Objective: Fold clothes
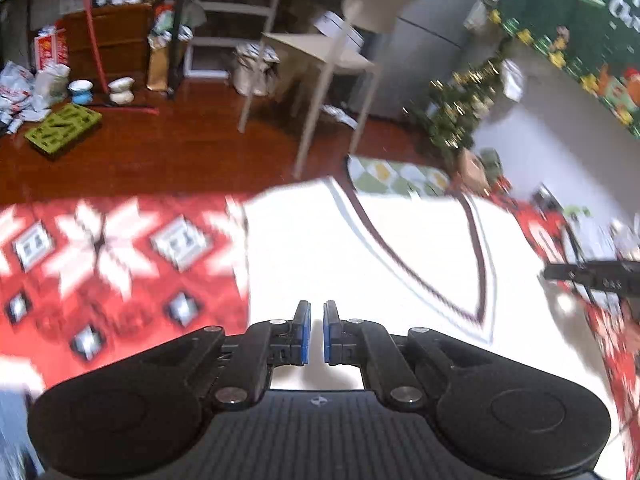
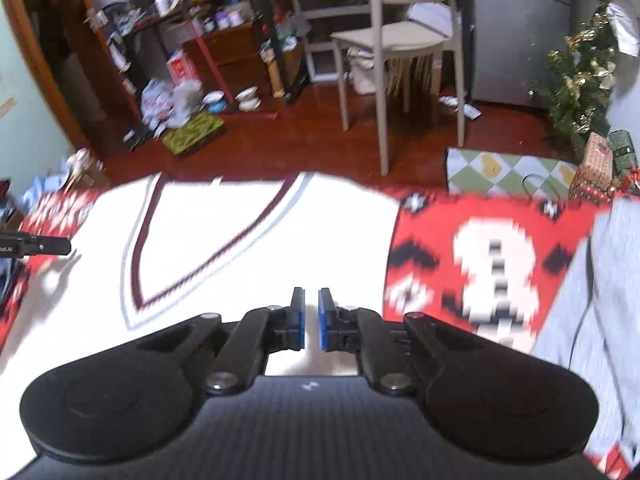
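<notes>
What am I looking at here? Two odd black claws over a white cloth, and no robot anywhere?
There is no robot. A person holds a two-finger gripper in each hand, and a wide-angle camera on each one looks forward along its fingers. One picture comes from the left gripper, the other from the right gripper. The black shapes with blue pads are the fingers themselves.

Below them lies a white sweater with a dark striped V-neck, spread on a red patterned blanket. A grey garment lies at the right. Behind are a beige chair and a small Christmas tree.

Both grippers are nearly closed, pads almost together, and nothing shows between them. The sweater waits to be folded.
</notes>
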Tool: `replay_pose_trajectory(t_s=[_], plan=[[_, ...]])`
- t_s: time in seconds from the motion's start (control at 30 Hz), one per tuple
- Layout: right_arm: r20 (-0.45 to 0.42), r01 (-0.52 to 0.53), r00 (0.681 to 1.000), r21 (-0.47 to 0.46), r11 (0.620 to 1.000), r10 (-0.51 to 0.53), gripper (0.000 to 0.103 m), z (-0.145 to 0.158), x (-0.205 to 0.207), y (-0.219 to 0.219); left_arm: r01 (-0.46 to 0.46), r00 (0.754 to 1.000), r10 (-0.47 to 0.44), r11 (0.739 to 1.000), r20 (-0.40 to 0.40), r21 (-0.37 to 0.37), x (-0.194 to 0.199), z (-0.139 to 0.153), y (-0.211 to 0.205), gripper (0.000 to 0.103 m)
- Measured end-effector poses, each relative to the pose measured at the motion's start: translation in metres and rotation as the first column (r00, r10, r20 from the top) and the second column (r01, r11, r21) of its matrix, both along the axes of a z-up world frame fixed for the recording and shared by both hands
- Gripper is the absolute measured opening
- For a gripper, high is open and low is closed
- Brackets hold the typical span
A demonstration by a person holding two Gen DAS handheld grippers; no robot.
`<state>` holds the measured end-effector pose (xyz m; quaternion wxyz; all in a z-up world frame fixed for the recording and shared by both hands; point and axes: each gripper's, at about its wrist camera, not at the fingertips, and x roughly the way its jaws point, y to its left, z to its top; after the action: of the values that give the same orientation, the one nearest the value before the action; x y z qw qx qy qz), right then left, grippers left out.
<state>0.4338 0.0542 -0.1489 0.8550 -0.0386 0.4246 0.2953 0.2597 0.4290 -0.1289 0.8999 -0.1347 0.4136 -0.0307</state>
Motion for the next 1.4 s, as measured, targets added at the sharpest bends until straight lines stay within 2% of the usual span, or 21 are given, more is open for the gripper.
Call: replay_pose_trajectory(t_s=[0.1,0.17,0.47,0.67,0.77,0.8,0.9,1.0,1.07,1.13,1.2,1.33,1.4], plan=[[0.010,-0.026,1.000,-0.018,0.999,0.026,0.007,-0.007,-0.021,0.001,0.014,1.000,-0.015,0.999,0.022,0.053,-0.009,-0.010,-0.013,0.005],[0.024,-0.022,0.999,-0.014,1.000,0.023,0.007,-0.007,-0.023,0.008,-0.002,1.000,0.000,0.999,0.028,0.046,-0.002,-0.012,-0.014,0.005],[0.068,0.069,0.995,0.024,0.997,-0.070,0.004,-0.012,0.047,0.053,-0.052,0.997,0.047,0.994,0.056,0.091,0.064,-0.016,-0.007,0.005],[0.080,0.124,0.989,0.053,0.991,-0.128,0.004,-0.019,0.086,0.071,-0.116,0.990,0.112,0.992,0.083,0.045,0.098,-0.020,0.009,0.003],[0.062,0.152,0.986,0.068,0.986,-0.156,0.005,-0.014,0.096,0.073,-0.153,0.986,0.149,0.987,0.077,0.055,0.108,-0.016,0.011,0.003],[0.059,0.161,0.984,0.074,0.984,-0.166,0.008,-0.010,0.099,0.072,-0.162,0.985,0.157,0.985,0.077,0.061,0.109,-0.012,0.011,0.003],[0.033,0.169,0.985,0.070,0.983,-0.172,0.006,0.001,0.098,0.058,-0.145,0.985,0.141,0.989,0.095,0.034,0.098,-0.001,0.015,0.005],[0.003,0.163,0.987,0.031,0.986,-0.163,0.005,0.000,0.091,0.041,-0.123,0.992,0.122,0.992,0.042,0.021,0.085,-0.005,0.018,0.003],[-0.006,0.159,0.987,0.003,0.987,-0.159,0.005,-0.005,0.084,0.031,-0.094,0.995,0.093,0.994,0.020,0.055,0.081,-0.011,0.014,0.002],[0.011,0.160,0.987,0.013,0.987,-0.160,0.004,-0.008,0.083,0.029,-0.095,0.995,0.093,0.993,0.037,0.065,0.081,-0.013,0.013,0.002],[0.022,0.181,0.983,0.019,0.983,-0.182,0.002,-0.011,0.088,0.029,-0.125,0.992,0.124,0.991,0.039,0.044,0.088,-0.016,0.016,0.002],[0.067,0.196,0.978,0.008,0.981,-0.196,0.001,-0.016,0.098,0.037,-0.130,0.990,0.124,0.988,0.074,0.085,0.103,-0.020,0.014,0.003],[0.082,0.214,0.973,0.007,0.977,-0.214,0.002,-0.018,0.107,0.042,-0.151,0.986,0.145,0.985,0.081,0.081,0.111,-0.021,0.016,0.003]])
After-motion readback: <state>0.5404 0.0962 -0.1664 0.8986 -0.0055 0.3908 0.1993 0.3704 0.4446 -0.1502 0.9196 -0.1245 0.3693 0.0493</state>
